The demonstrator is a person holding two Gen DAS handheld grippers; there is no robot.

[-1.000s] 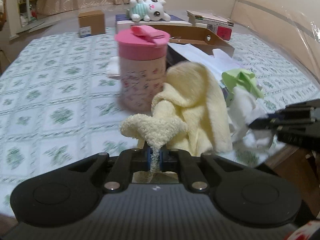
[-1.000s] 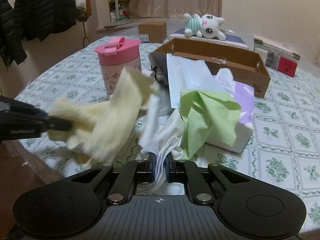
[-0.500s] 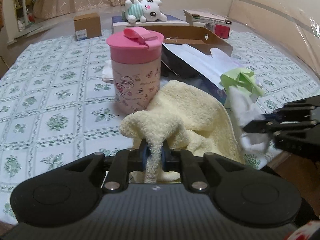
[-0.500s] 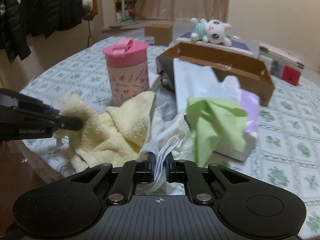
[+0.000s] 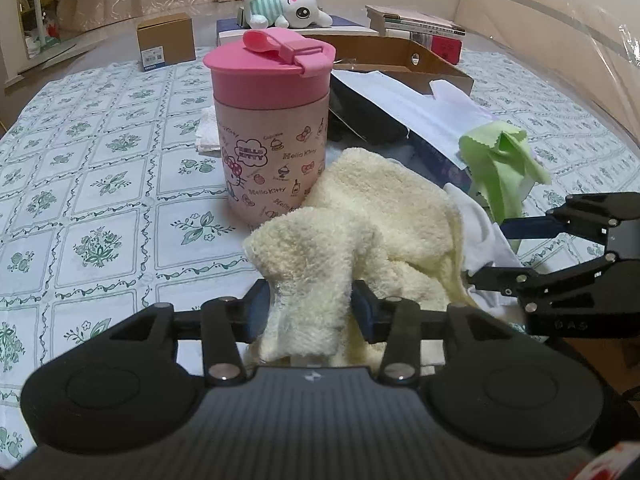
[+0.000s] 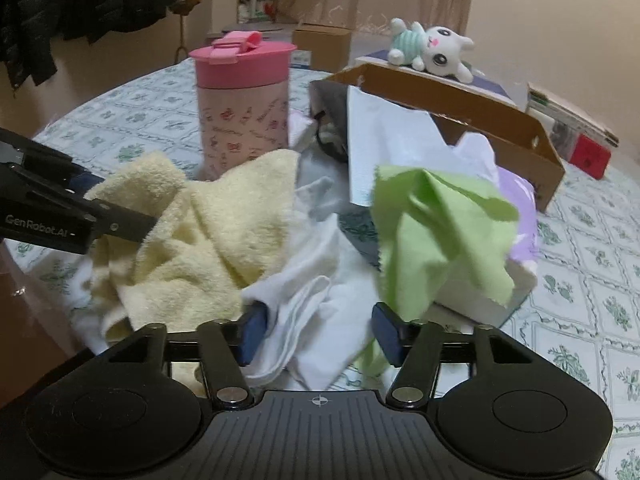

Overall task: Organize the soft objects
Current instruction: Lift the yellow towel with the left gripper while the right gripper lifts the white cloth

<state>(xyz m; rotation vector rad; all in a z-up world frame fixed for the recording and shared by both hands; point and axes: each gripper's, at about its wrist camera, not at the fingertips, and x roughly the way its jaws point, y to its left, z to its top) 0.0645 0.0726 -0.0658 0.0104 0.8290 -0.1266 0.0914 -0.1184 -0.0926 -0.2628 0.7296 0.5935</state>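
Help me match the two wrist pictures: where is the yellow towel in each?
Left wrist: yellow towel at centre, a fold between the opening left gripper jaws.
Right wrist: yellow towel left of centre.
Shared landmark: pink cup just behind it.

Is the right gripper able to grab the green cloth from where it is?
Probably yes. The green cloth hangs just ahead and a little right of the right gripper, with nothing covering it. But a white cloth lies between the opening jaws, so it would have to drop clear first.
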